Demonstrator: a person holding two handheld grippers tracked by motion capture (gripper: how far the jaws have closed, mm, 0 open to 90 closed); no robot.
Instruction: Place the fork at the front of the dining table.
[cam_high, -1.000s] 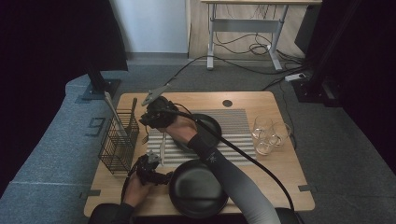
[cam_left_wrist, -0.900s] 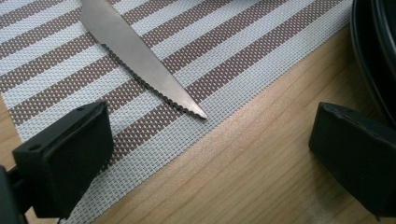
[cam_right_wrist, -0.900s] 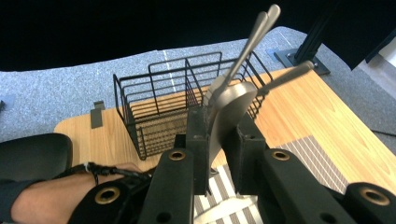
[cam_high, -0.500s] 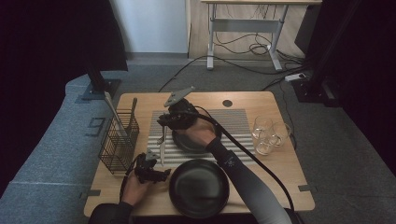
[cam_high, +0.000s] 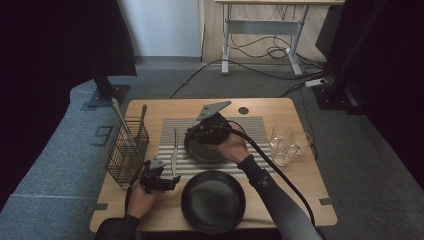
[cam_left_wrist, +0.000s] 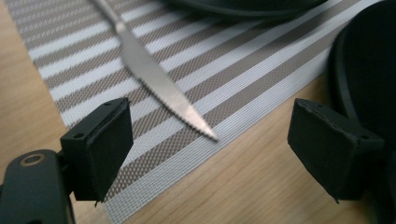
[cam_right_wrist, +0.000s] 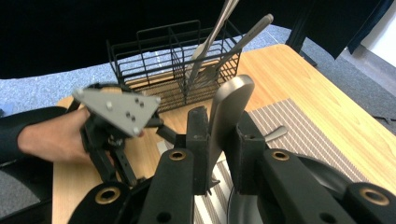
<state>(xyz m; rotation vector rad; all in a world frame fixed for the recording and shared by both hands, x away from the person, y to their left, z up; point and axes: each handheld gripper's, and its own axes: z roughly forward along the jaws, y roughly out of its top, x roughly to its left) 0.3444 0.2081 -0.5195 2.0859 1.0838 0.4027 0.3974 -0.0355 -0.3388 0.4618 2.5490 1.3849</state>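
Black round plate: matte, shallow, at the near edge of the desk, partly over the near edge of the placemat.

Left hand-held gripper: low over the near left of the desk, just left of the black plate. Jaws stand apart, having just been closing a little; nothing between them. Square black pads with a rough rubbery face. The knife tip lies on the mat beyond them, untouched.

Knife: plain steel, slim, serrated along one edge, pointed tip. Lies flat on the left part of the placemat, tip toward the near edge.

Placemat: woven mesh, grey and white stripes, rectangular, at the middle of the desk.

Right hand-held gripper: over the dark bowl on the placemat. Jaws clamped on a utensil handle, brushed steel, flat, with a rounded end rising between them. Which utensil it is cannot be told.

Dark bowl: round, matte, on the placemat beyond the black plate.

Wire basket: black, square-meshed, divided compartments, at the left edge of the desk; steel cutlery stands tilted in it.

Glasses: clear tumblers, grouped touching, right of the placemat.

Desk: pale wood, rounded corners, a round black cable port at the far side.

No readable writing on any item.
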